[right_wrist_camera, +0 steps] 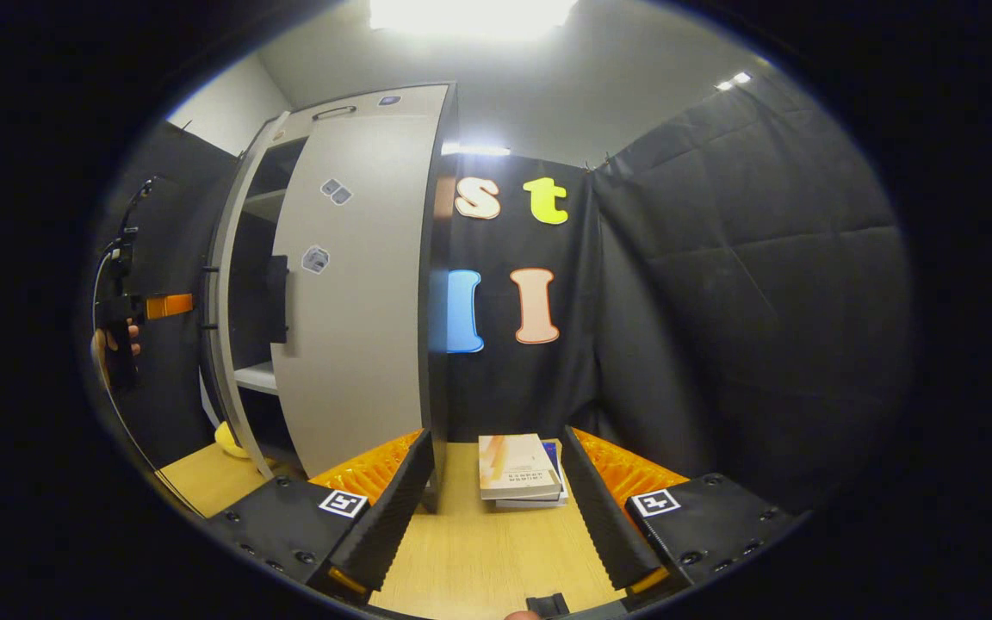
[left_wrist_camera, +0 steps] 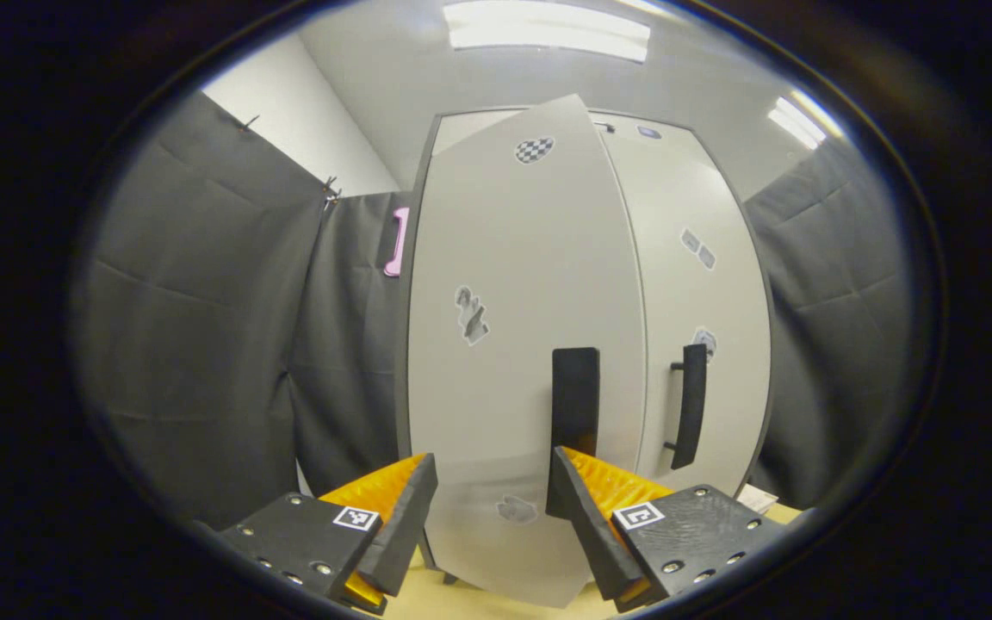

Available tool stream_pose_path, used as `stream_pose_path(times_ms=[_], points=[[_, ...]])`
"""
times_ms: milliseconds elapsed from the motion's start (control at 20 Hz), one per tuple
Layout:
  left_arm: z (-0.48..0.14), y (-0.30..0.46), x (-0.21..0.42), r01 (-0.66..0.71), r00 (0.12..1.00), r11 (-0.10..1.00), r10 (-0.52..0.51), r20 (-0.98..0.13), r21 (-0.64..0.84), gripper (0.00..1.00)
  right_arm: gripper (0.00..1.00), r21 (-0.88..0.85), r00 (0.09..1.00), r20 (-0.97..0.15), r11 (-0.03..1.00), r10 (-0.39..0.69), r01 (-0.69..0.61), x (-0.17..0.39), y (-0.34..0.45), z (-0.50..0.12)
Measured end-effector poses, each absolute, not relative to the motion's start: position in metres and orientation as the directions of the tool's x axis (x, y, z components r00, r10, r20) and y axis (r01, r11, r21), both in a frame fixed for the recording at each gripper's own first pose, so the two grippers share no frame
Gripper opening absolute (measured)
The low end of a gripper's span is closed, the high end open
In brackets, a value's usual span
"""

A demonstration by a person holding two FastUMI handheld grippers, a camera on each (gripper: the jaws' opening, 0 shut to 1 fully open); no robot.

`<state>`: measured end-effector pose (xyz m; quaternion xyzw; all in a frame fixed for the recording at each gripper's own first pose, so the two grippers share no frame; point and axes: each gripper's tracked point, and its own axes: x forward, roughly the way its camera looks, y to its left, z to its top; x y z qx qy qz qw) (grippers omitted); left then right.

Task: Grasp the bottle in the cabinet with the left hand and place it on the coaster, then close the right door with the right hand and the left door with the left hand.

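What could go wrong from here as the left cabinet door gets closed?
The left gripper is open with nothing between its fingers, close to the left door, which stands ajar. A push may glance off the handle and leave it ajar. In the right gripper view the right door also looks not fully shut, so the two might collide.

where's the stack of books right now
In the right gripper view, the stack of books lies on the wooden table, ahead between the right gripper fingers, just right of the cabinet.
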<state>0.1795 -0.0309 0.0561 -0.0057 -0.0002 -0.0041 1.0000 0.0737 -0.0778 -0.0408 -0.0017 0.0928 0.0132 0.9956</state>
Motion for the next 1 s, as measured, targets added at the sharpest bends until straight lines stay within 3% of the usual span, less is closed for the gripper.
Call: stream_pose_path(times_ms=[400, 1000], points=[[0.064, 0.006, 0.098, -0.069, 0.997, 0.993, 0.066, 0.030, 0.093, 0.83, 0.95, 0.042, 0.983, -0.125, 0.991, 0.131, -0.127, 0.064, -0.047, -0.027], [0.068, 0.059, 0.014, -0.041, 0.998, 0.995, 0.037, 0.046, 0.087, 0.84, 0.95, 0.021, 0.988, -0.051, 0.990, 0.143, -0.142, 0.013, 0.005, 0.011]])
